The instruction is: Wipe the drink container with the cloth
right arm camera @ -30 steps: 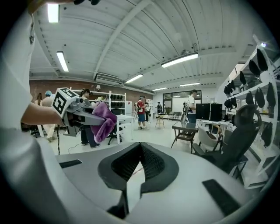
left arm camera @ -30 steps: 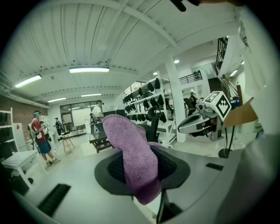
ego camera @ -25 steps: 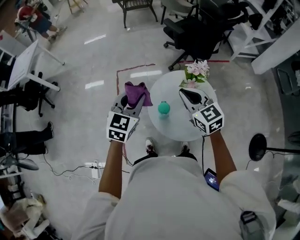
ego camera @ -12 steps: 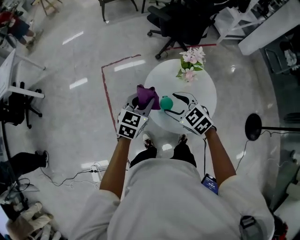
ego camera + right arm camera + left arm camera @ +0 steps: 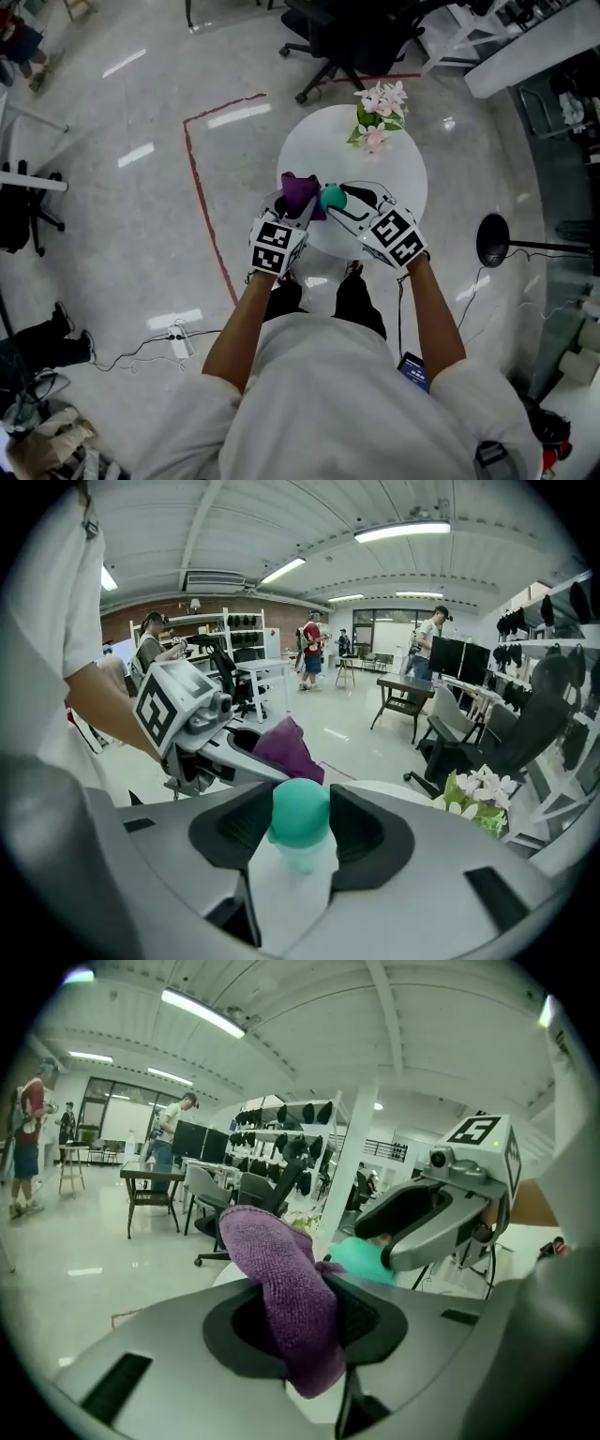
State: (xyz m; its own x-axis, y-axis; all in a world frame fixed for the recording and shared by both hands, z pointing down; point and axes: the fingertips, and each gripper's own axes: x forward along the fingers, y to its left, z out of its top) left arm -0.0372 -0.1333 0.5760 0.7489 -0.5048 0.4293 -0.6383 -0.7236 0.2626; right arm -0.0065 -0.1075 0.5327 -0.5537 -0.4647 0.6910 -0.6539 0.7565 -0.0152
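Head view, centre of frame: small round white desk [image 5: 398,173], seen from steeply above, with both grippers meeting over its near left edge. Left gripper [image 5: 302,210] clamped on a purple microfibre cloth [image 5: 300,187], fingers [image 5: 375,1321] closed tight on the middle of the fabric, leaving a bunched end sticking up and forward as a wiping pad. Right gripper [image 5: 345,201] reaching in from the right, fingers just closed in onto the drink container [image 5: 300,810] at its teal cap, about halfway shut, pads pressing on both sides of the cap. Probably gripped there to steady the bottle upright and leave its body free for the cloth.

Cloth just beside the cap, on its left in the head view; touching or not, impossible to tell. Wiping judged not yet begun: cloth poised at cap height, no contact with the body shown.

Drink container: small bottle, rounded teal cap over a pale translucent body, apparently standing on the desk near its front left edge. Contents not readable; no liquid level visible through the wall.

At the desk's far edge, upper centre of the head view, a bunch of pink and white flowers [image 5: 380,111] with green leaves; pot or vase hidden beneath the blossoms. Well apart from the bottle, out of the way of any wiping.
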